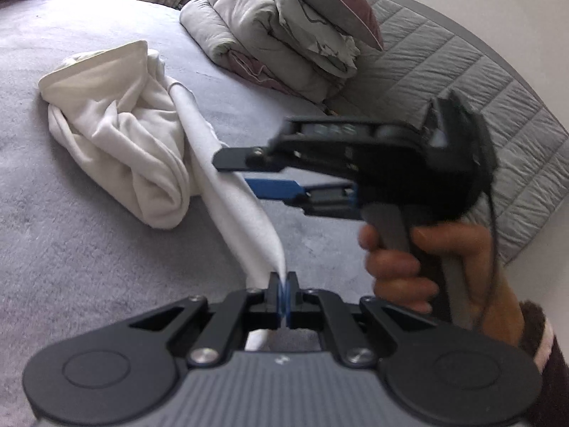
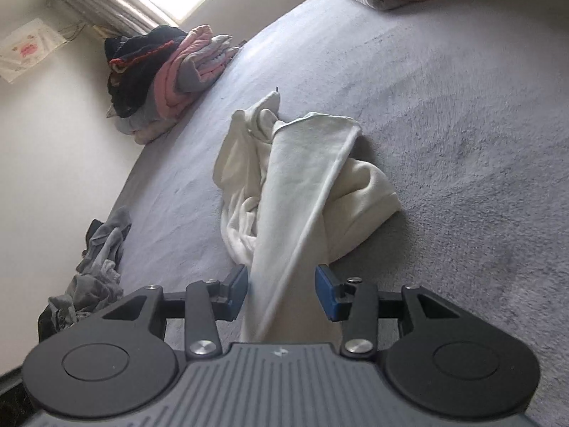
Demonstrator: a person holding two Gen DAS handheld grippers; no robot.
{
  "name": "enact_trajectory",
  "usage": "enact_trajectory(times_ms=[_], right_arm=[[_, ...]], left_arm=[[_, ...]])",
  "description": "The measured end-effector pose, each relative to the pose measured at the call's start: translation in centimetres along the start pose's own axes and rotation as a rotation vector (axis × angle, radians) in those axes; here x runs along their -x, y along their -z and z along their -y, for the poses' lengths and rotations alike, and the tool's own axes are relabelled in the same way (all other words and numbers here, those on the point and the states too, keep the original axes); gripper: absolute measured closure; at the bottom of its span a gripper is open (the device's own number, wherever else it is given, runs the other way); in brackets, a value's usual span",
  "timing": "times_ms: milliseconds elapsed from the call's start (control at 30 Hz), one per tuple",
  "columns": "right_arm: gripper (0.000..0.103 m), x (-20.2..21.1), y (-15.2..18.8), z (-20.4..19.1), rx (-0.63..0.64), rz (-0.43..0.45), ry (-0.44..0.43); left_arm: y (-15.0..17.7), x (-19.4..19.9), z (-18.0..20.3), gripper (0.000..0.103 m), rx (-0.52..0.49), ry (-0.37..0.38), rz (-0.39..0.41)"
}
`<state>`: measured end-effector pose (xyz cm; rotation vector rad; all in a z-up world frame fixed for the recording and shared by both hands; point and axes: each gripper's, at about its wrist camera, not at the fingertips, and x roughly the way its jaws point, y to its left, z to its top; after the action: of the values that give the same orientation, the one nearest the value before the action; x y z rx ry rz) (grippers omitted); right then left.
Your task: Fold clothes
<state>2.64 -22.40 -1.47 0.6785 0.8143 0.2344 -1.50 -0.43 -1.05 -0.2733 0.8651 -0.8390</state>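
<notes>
Pinching a drawn-out strip of the white garment (image 1: pixel 121 121), the left gripper (image 1: pixel 283 290) has its fingers clamped together on the cloth's near tip; from there the strip runs taut, up and to the left, to the crumpled bulk of the garment, which lies on the grey bed (image 1: pixel 71 249) at the left of the left wrist view. The right gripper (image 1: pixel 245 174) reaches in from the right of that view, held by a hand (image 1: pixel 409 263) with a dark fuzzy sleeve (image 1: pixel 544 334) at the wrist; its fingers stand apart, one black and one blue-padded, beside the strip about halfway along; whether they touch it is blurred. In the right wrist view the same strip passes between the spread fingers (image 2: pixel 237 291) of the right gripper (image 2: pixel 282 293); the left pad is just at the cloth's edge, the right pad clear of it, so nothing is pinched there. Far right on the bed sits a folded quilt (image 1: pixel 256 35) with a cushion (image 1: pixel 334 3) on top, against a quilted headboard (image 1: pixel 462 82). Along the wall lie a pile of dark and pink clothes (image 2: pixel 163 74) and, nearer, a grey crumpled garment (image 2: pixel 96 267).
</notes>
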Motion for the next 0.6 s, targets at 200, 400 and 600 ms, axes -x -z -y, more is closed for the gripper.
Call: enact_trajectory(times_ms=[200, 400, 600], right_arm=[[0.093, -1.5, 0.3, -0.1, -0.008, 0.003, 0.006], [0.095, -1.1, 0.3, -0.2, 0.019, 0.047, 0.06], [0.096, -0.4, -0.1, 1.3, 0.0, 0.068, 0.089]], left_arm=[[0.1, 0.3, -1.2, 0.101, 0.006, -0.048, -0.002], [-0.4, 0.4, -2.1, 0.081, 0.022, -0.085, -0.001], [-1.4, 0.7, -2.6, 0.051, 0.044, -0.111, 0.042]])
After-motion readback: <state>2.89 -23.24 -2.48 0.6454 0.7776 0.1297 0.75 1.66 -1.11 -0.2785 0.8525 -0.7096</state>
